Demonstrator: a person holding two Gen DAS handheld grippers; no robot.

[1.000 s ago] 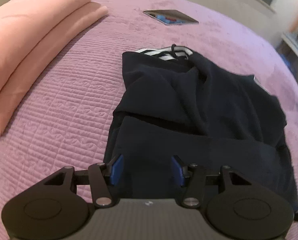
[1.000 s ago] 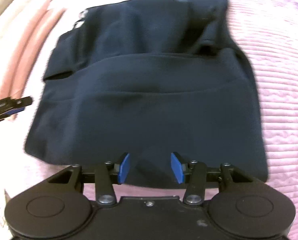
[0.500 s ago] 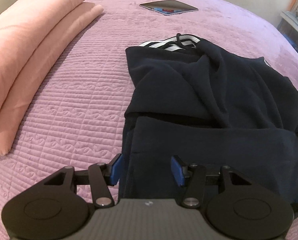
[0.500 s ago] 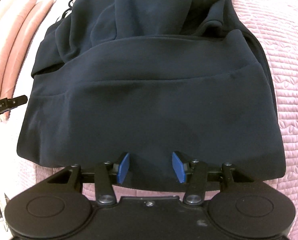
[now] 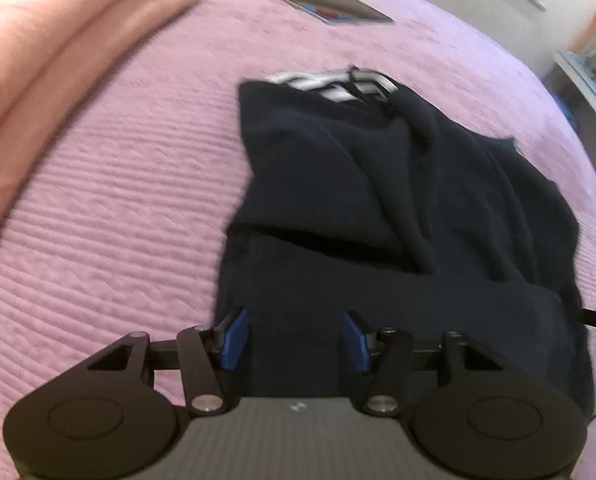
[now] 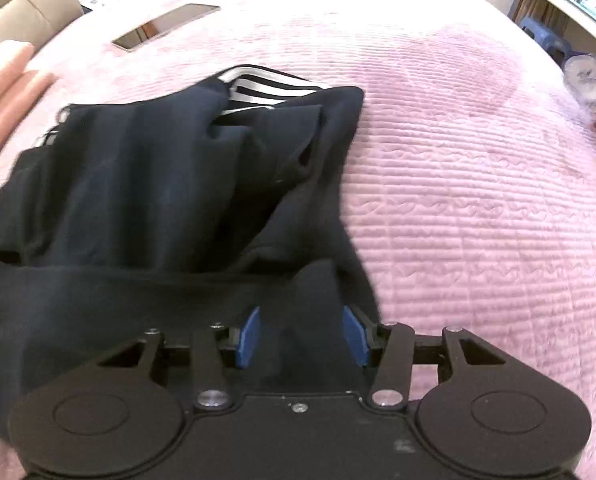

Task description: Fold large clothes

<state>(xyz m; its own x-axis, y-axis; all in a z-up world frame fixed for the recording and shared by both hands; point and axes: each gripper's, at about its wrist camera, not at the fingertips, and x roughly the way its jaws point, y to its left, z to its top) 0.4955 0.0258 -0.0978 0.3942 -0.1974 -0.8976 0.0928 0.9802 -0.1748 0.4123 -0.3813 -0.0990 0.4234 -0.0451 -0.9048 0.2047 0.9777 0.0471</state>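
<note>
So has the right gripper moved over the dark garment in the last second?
Yes. The right gripper has slid rightward, from the navy garment's near-edge middle to its right corner, nearer bare pink bedspread.

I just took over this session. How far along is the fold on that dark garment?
Done: the dark garment already lies partly folded on the pink bedspread, its near layer doubled over and the striped band at the far end. In hand: nothing is gripped; the left gripper and right gripper stand open over the near edge. Left: probably another fold and smoothing.
</note>
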